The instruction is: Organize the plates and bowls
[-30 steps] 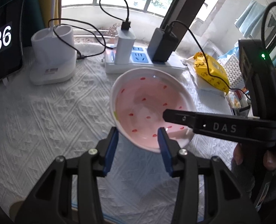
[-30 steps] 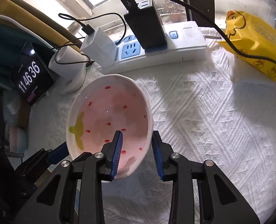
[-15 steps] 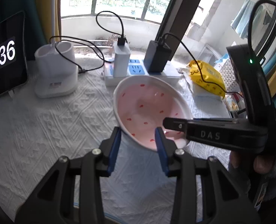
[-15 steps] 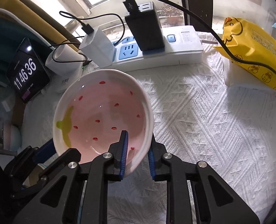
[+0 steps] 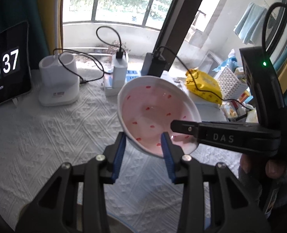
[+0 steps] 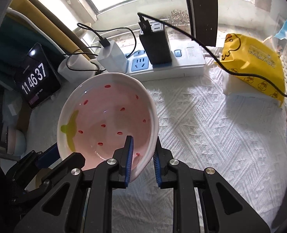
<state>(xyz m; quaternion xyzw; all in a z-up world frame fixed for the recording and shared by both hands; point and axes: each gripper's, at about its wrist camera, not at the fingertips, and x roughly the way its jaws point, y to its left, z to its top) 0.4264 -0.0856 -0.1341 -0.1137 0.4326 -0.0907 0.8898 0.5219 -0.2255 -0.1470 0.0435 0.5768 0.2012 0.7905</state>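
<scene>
Both your left gripper and right gripper clamp the pink bowl's rim, lifted clear above the worktop. Uneven pulling could twist it loose and drop it.

The left gripper clasps the near rim of the tilted pink bowl above the white-clothed tabletop; the right gripper grips its right edge.

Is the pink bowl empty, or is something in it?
Empty. The pink bowl shows only its painted red flecks and a green stem mark; nothing lies inside.
</scene>
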